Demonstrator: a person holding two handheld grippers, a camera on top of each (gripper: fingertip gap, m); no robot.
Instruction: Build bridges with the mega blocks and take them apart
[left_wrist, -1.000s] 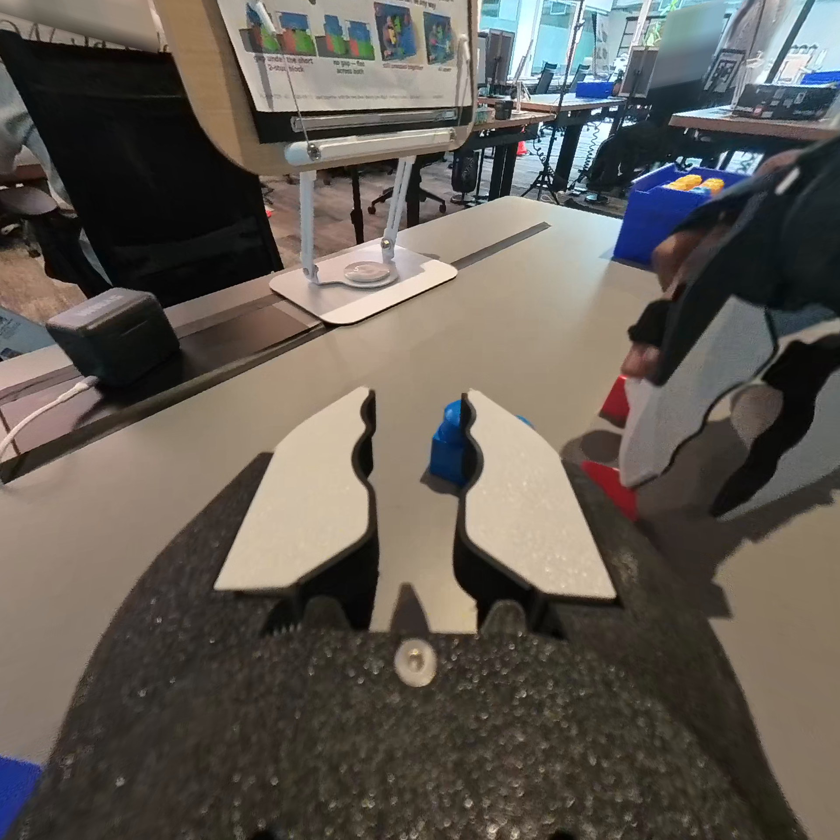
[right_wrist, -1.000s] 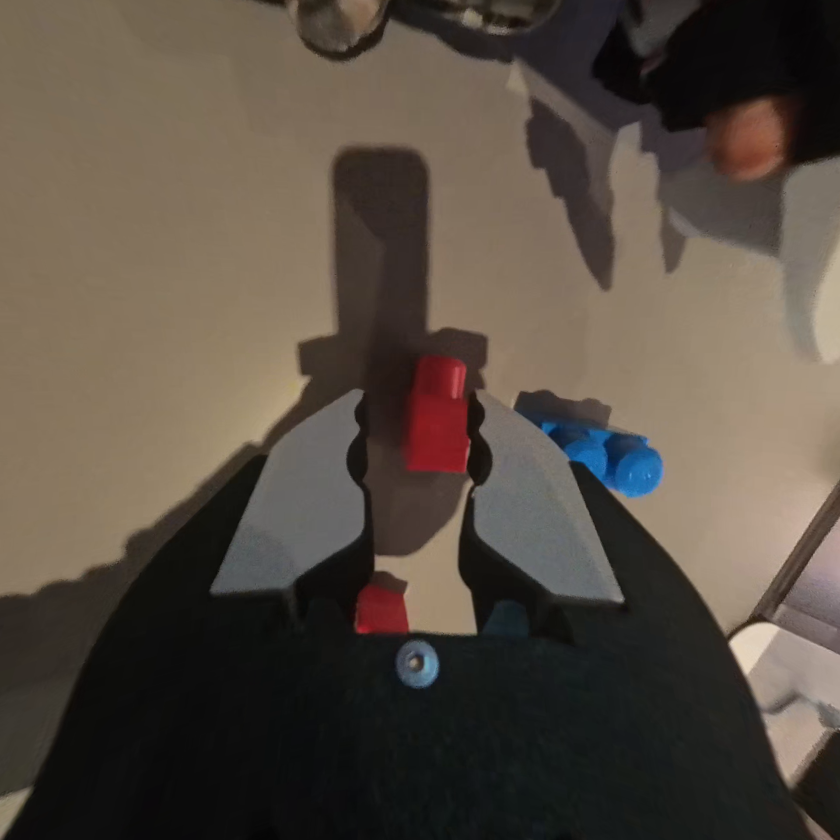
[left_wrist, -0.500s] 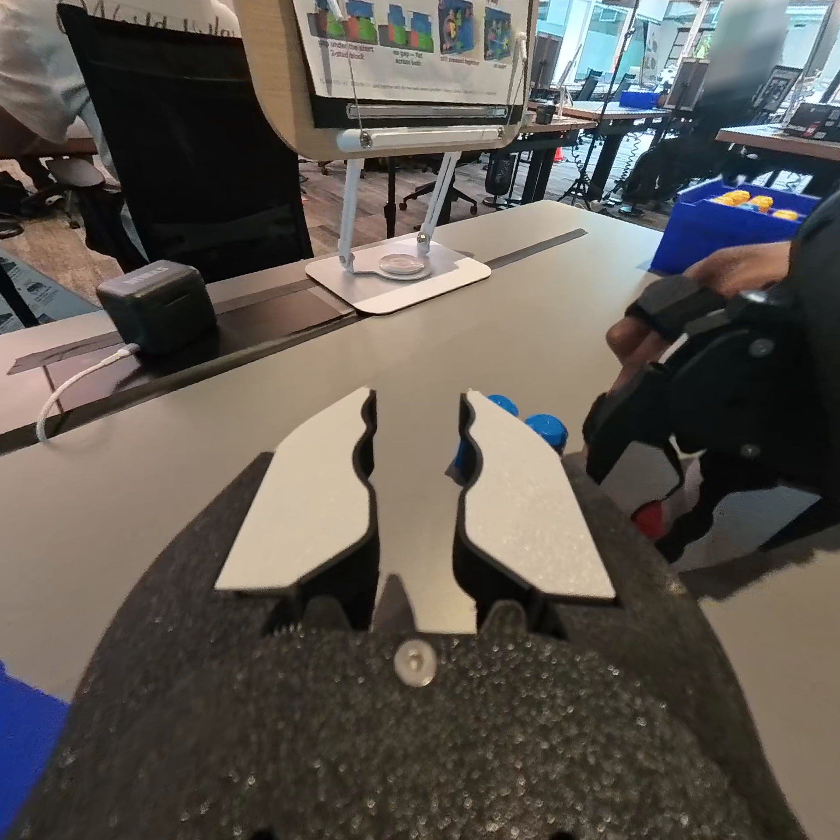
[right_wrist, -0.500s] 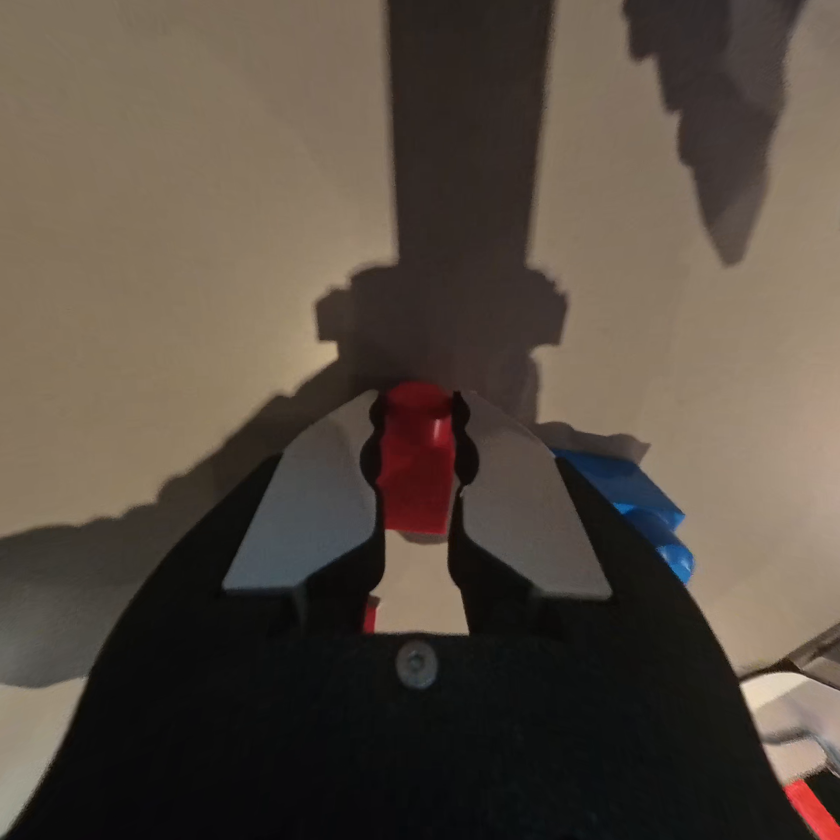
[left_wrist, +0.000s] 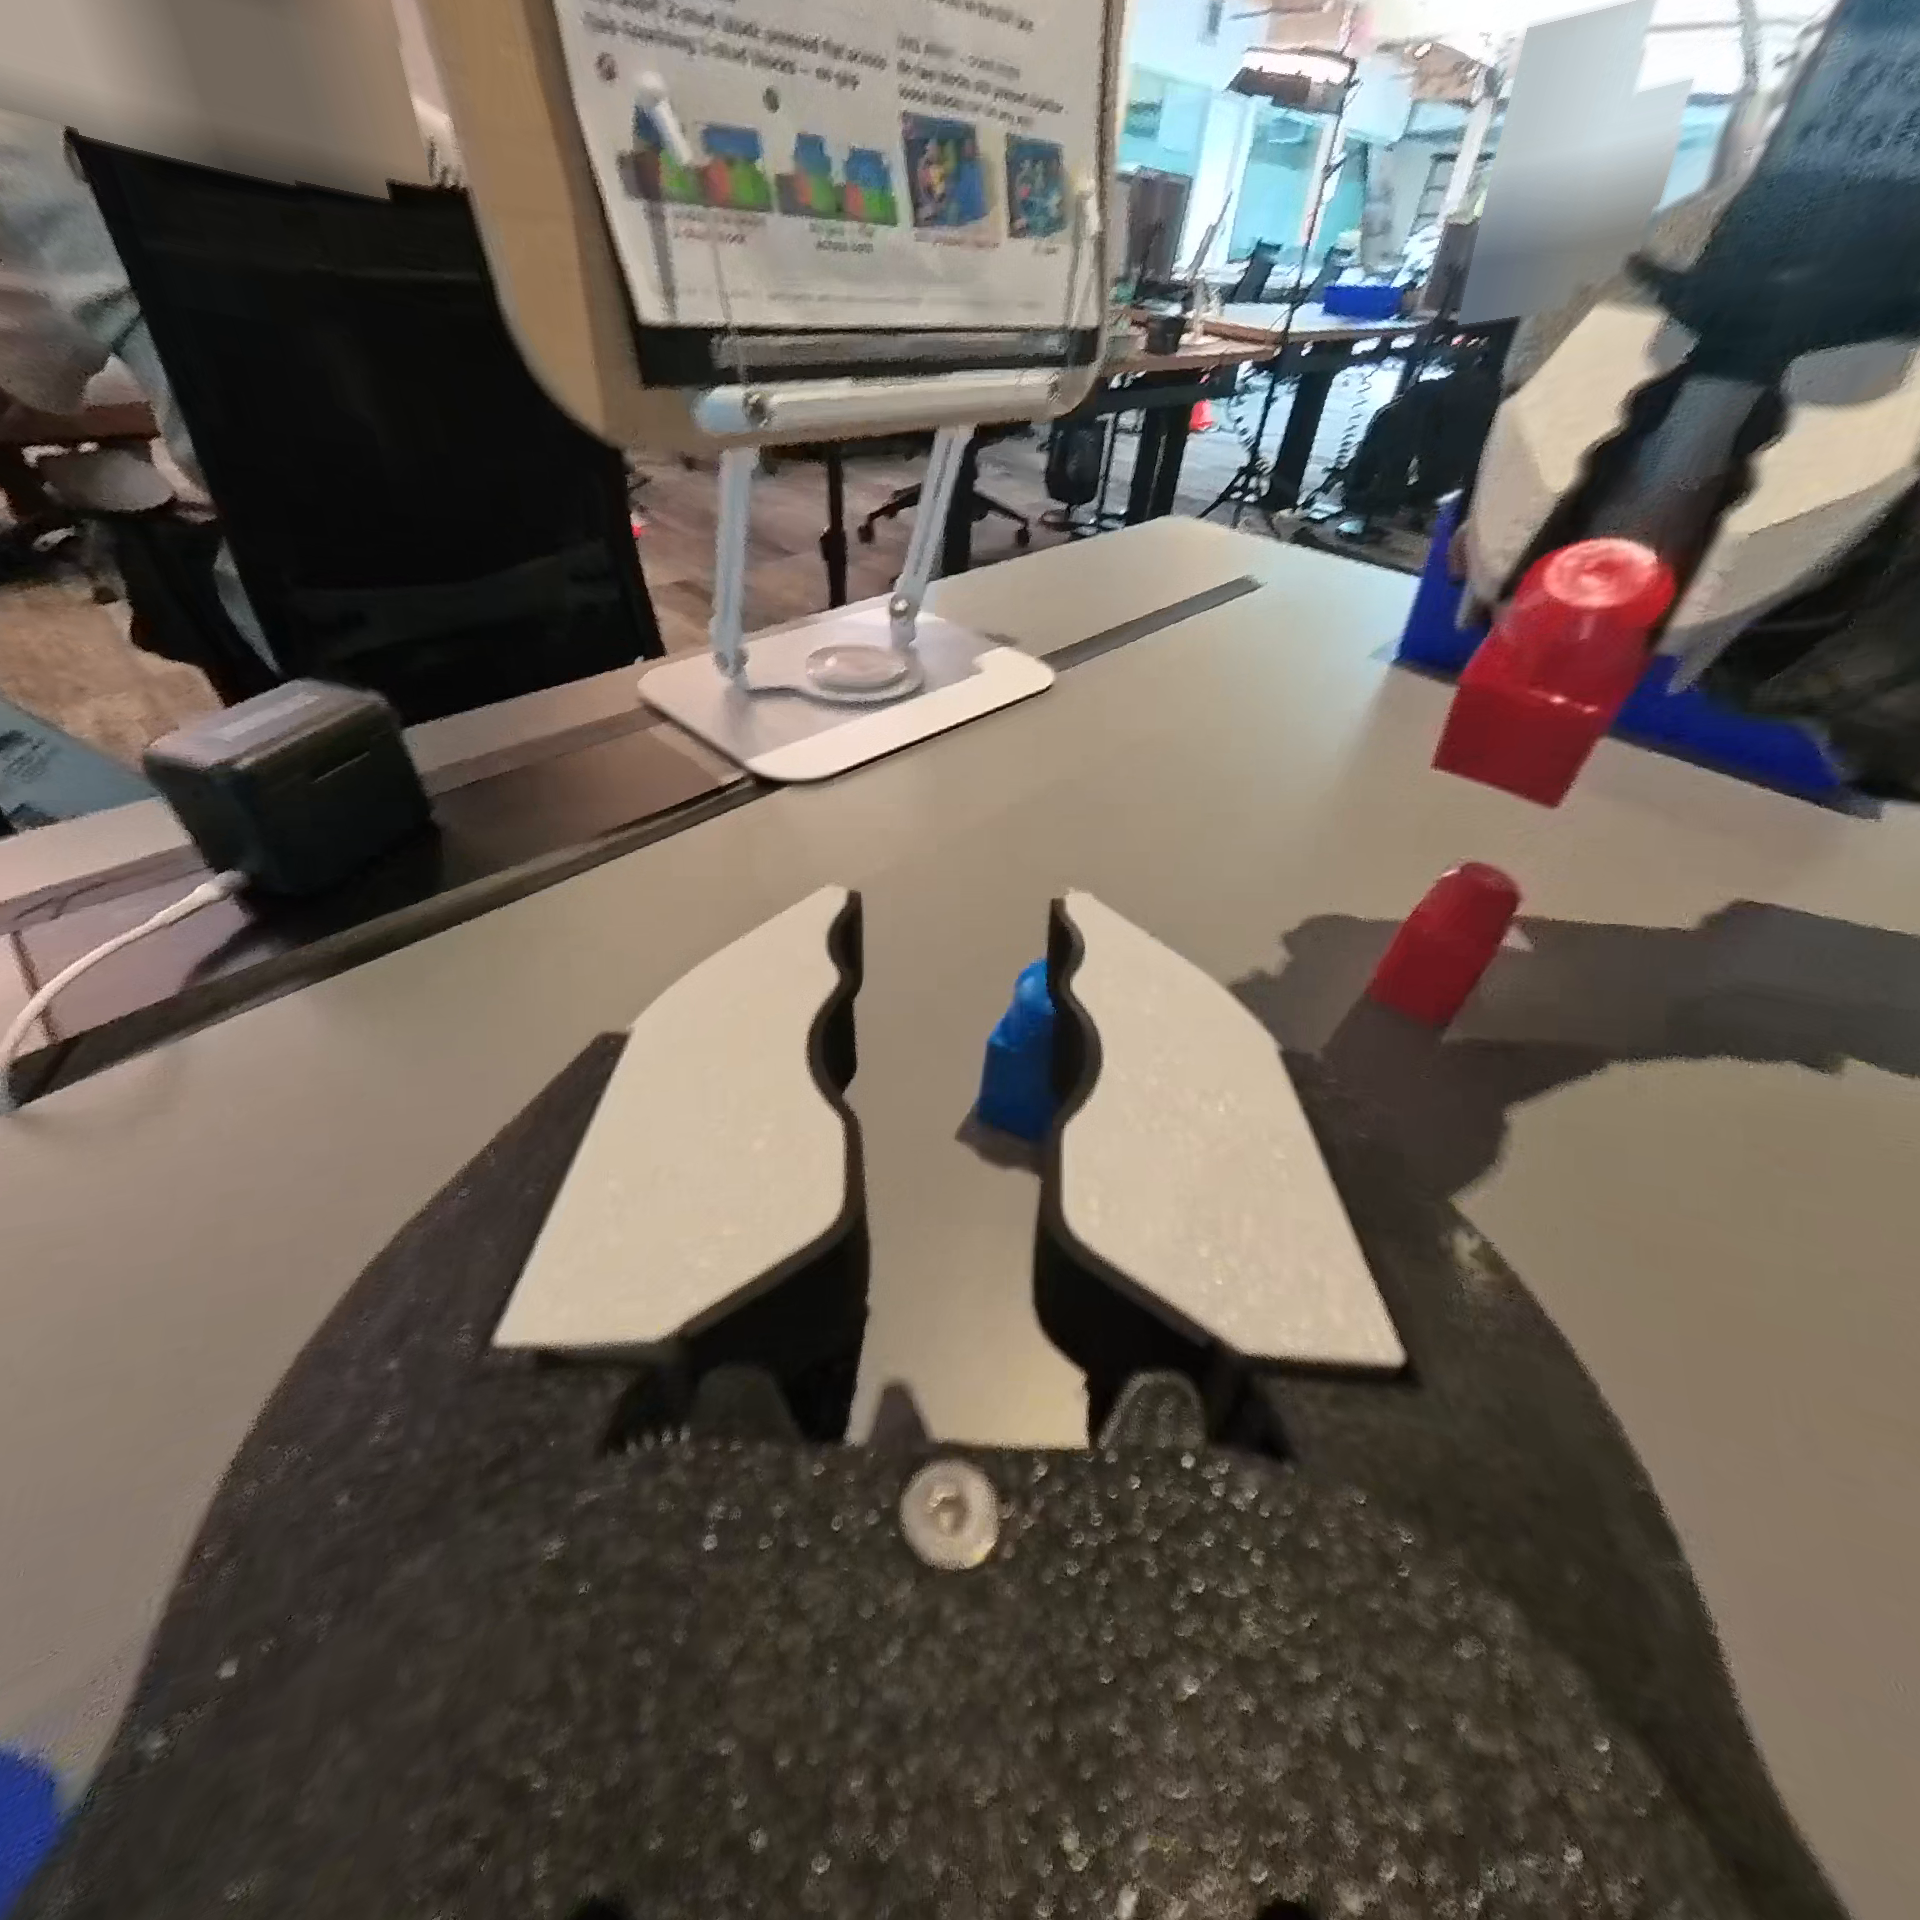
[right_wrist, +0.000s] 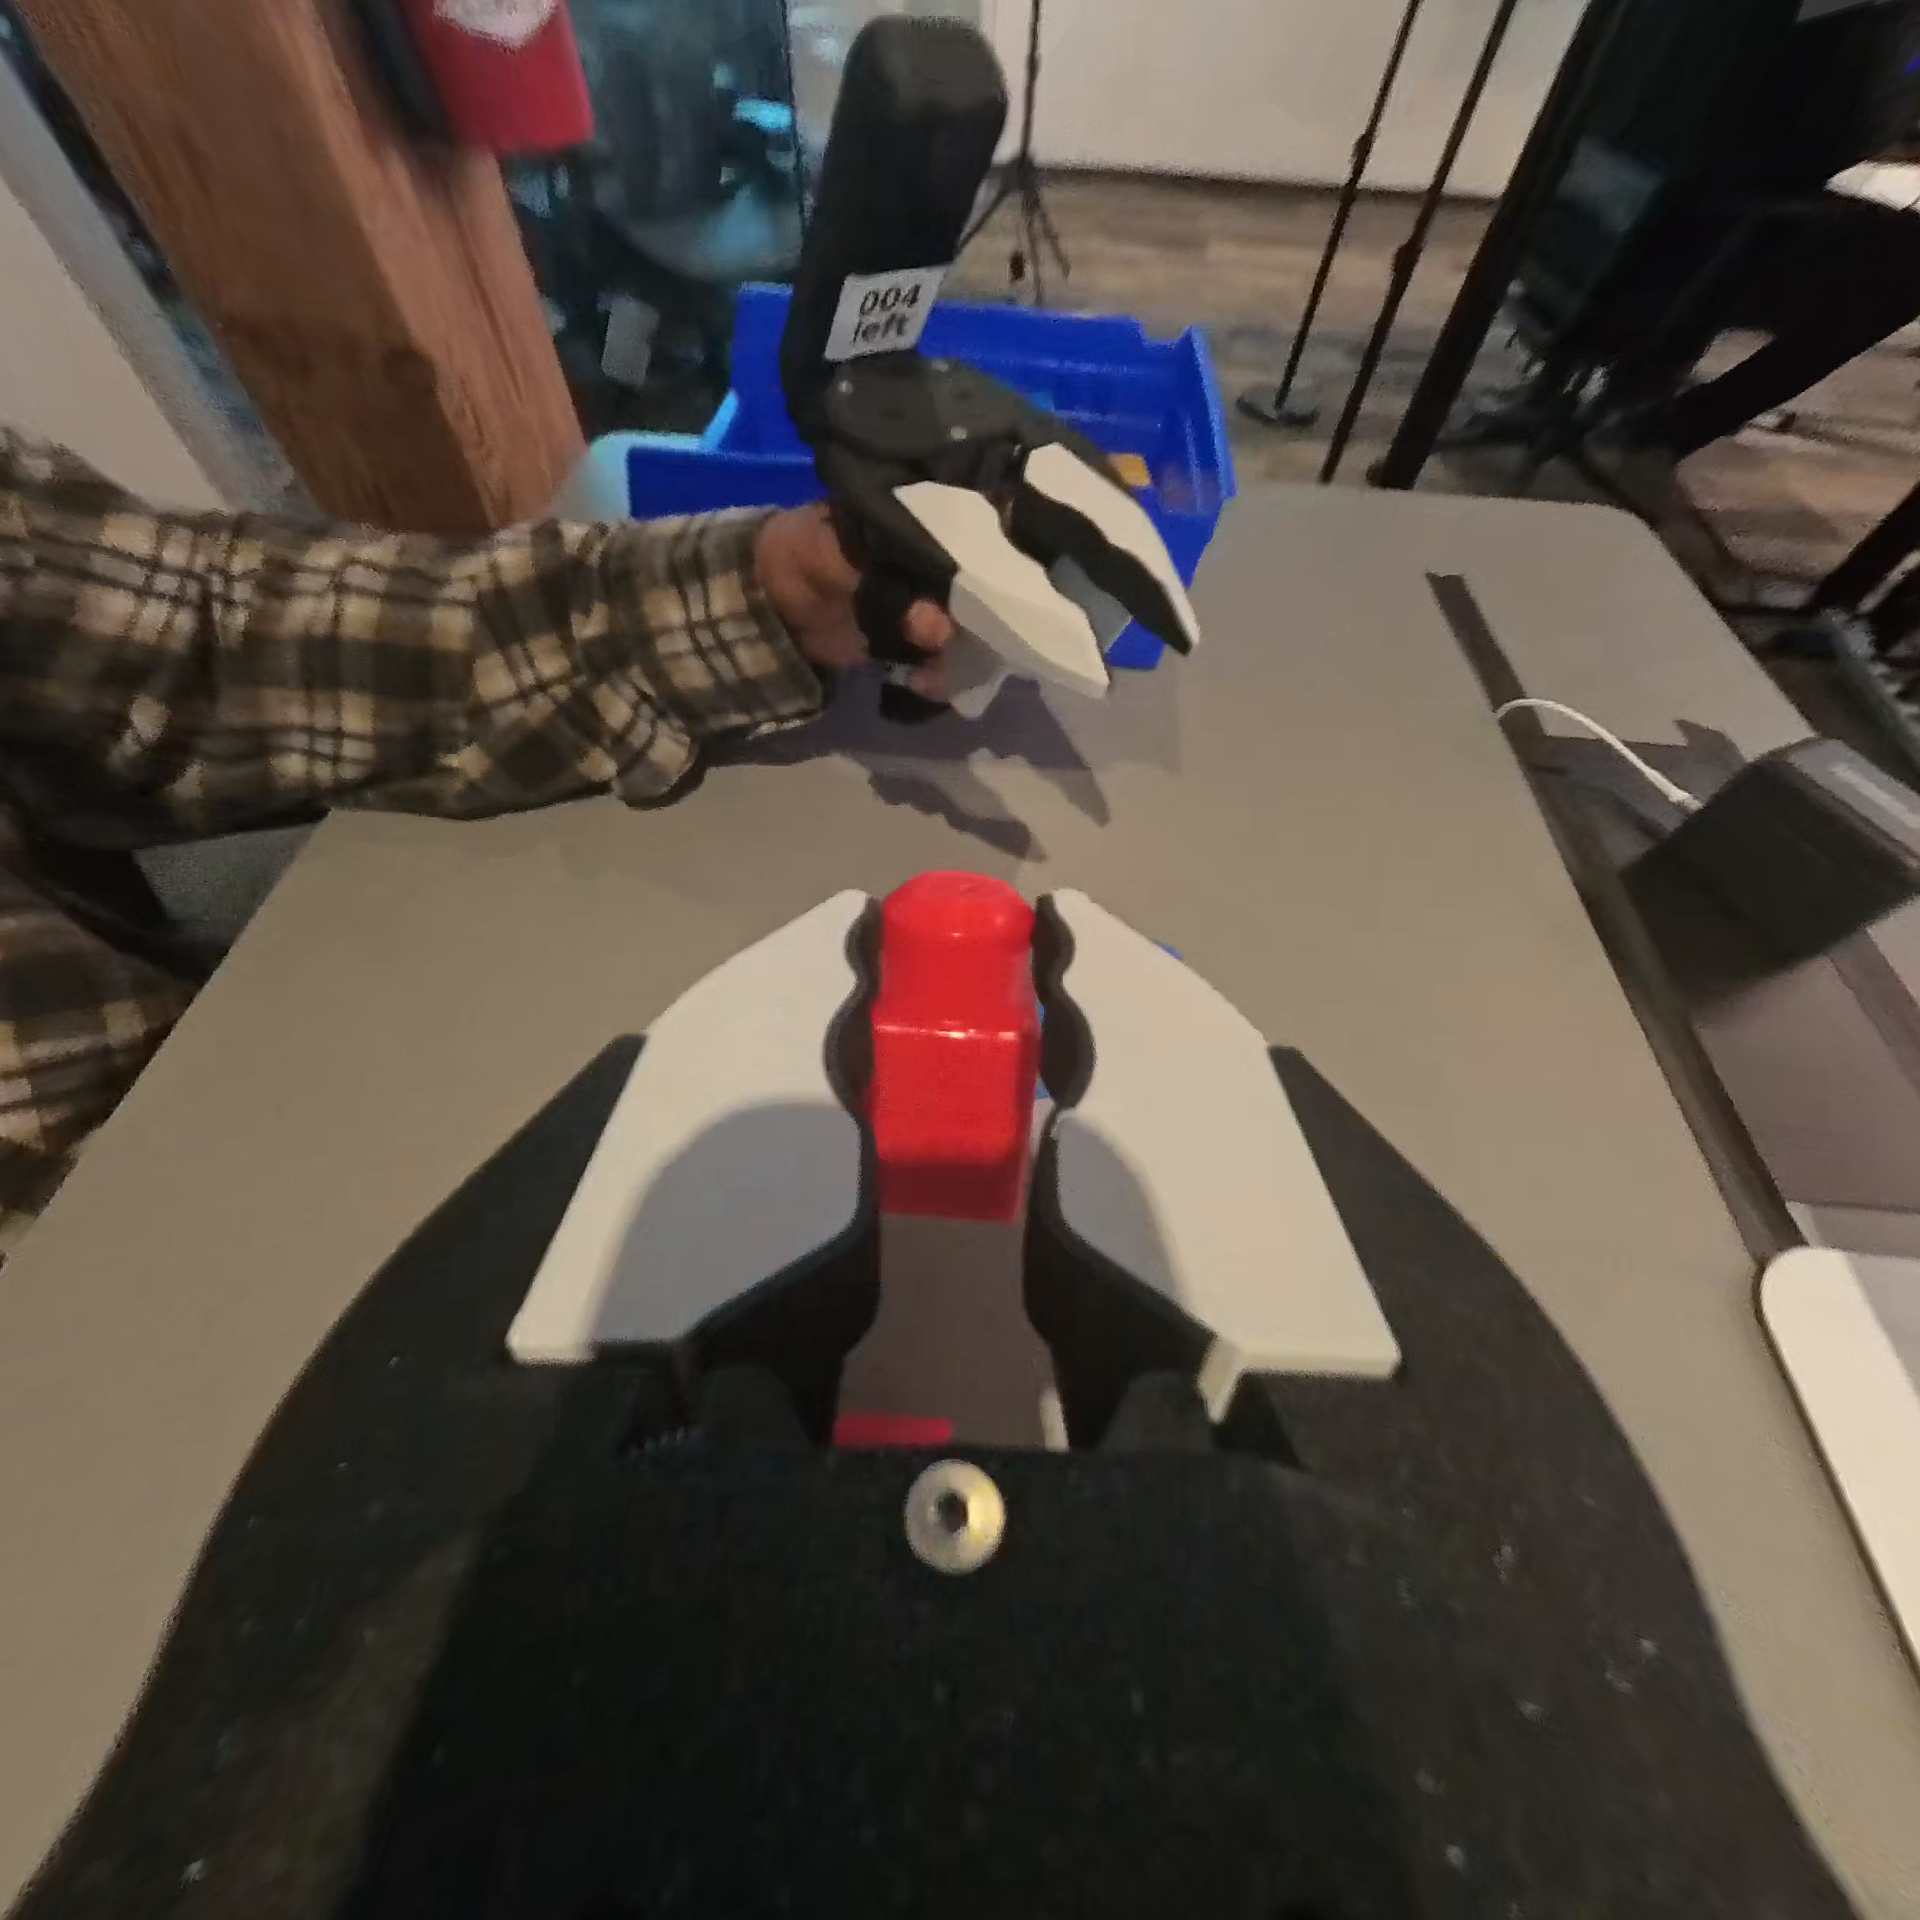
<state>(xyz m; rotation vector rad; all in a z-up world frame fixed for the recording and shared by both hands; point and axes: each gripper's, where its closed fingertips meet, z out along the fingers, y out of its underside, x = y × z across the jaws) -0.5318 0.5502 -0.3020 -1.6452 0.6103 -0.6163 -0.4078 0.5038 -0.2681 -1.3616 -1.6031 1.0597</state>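
Note:
My right gripper (right_wrist: 954, 914) is shut on a small red block (right_wrist: 951, 1070) and holds it in the air above the grey table (right_wrist: 416, 1039). It also shows in the left wrist view (left_wrist: 1590, 603) at the upper right, with the red block (left_wrist: 1538, 686) between its fingers. My left gripper (left_wrist: 951, 935) is open and empty, low over the table. A blue block (left_wrist: 1018, 1055) stands just beyond it, partly hidden by its right finger. A second red block (left_wrist: 1439, 956) stands on the table to the right. The right wrist view shows the left gripper (right_wrist: 1138, 660) open, farther off.
A stand with a picture sheet has its metal base (left_wrist: 935, 717) at the table's back. A black box (left_wrist: 291, 790) with a white cable sits at the back left. A blue bin (left_wrist: 1683, 727) stands at the right edge; another blue bin (right_wrist: 1164, 384) behind the left gripper. A person's plaid sleeve (right_wrist: 416, 665) reaches in. My hands' fingertips stand some 15 cm from each other.
My right gripper closed on the red block, lifted it off the table and tilted up from pointing down to level. My left gripper stayed open near the blue block.

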